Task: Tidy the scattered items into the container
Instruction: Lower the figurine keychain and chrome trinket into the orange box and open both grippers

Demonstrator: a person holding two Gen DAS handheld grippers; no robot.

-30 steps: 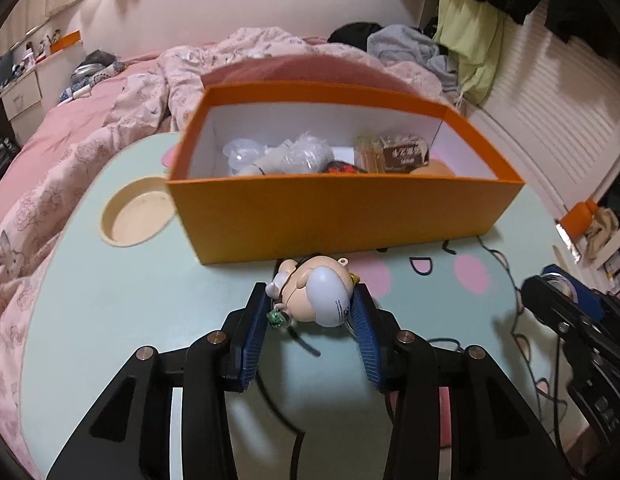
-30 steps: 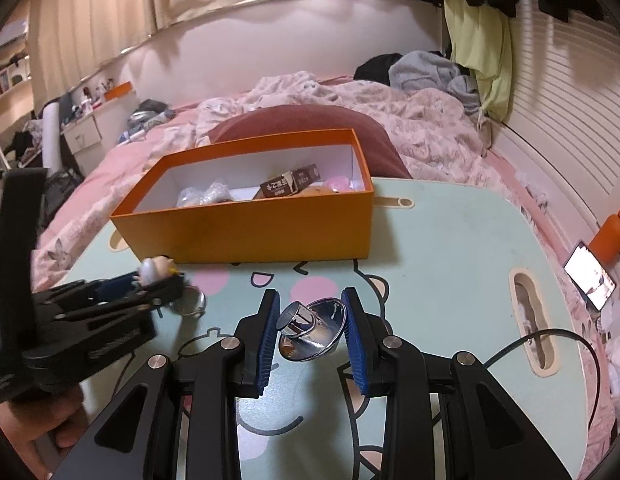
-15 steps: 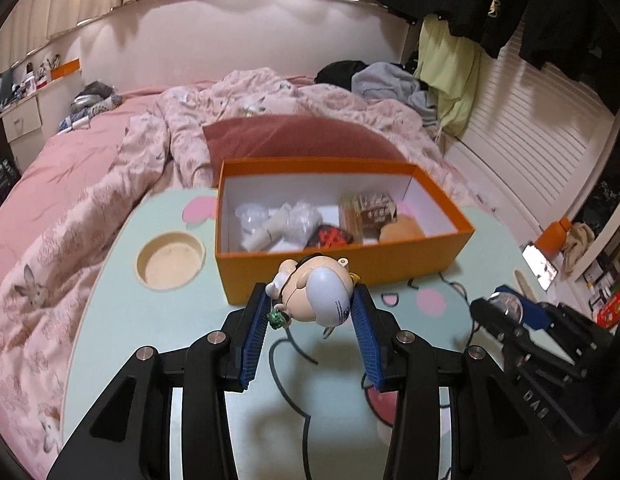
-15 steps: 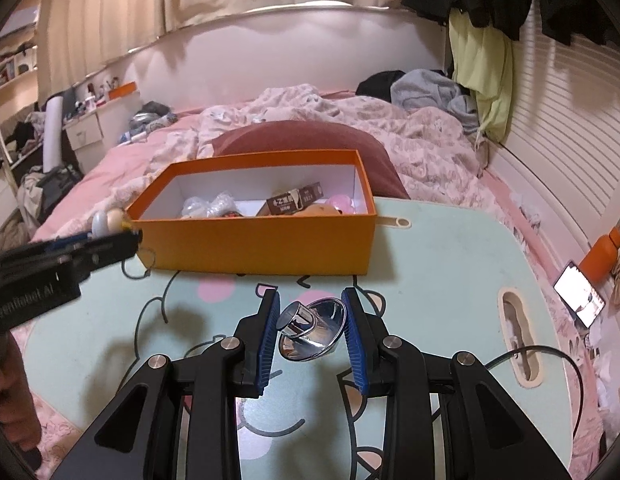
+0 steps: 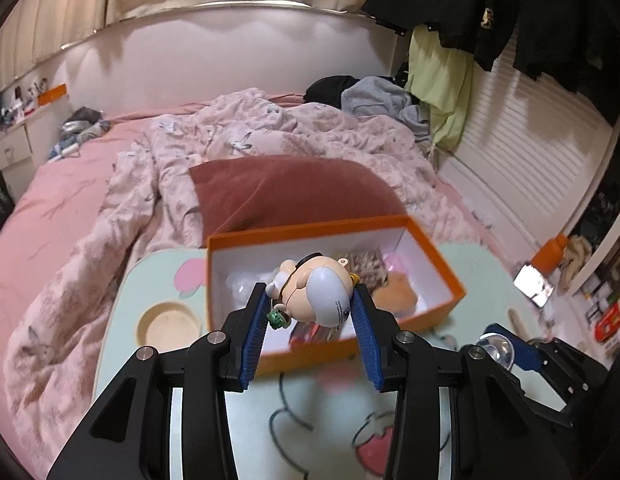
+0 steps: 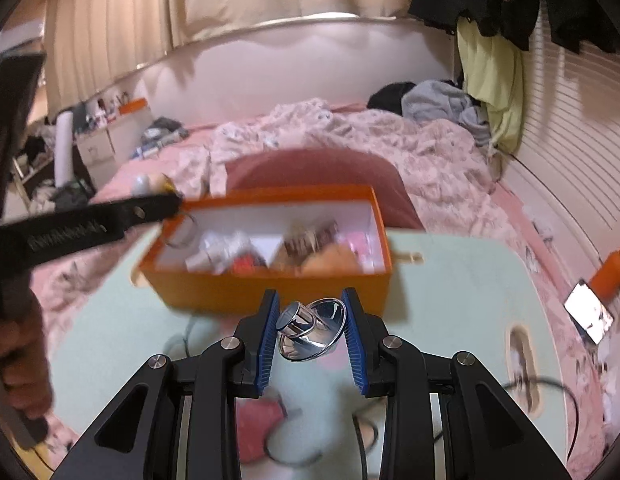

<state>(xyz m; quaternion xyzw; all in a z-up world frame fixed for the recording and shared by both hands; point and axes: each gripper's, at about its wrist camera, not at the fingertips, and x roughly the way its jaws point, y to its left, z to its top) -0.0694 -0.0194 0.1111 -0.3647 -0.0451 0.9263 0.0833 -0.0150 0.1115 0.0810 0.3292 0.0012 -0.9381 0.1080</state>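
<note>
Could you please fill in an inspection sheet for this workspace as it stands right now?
Surface: pale green cartoon-print table beside a bed.
Job's things: orange box, open and partly filled; doll figure; shiny metal funnel-shaped piece.
Clutter: round recess in the table, nothing in it.
Grippers: left gripper shut on the doll figure, in front of the box; right gripper shut on the metal piece.
Cables: dark cable on the table.
Surroundings: pink duvet, hanging clothes, phone.
</note>
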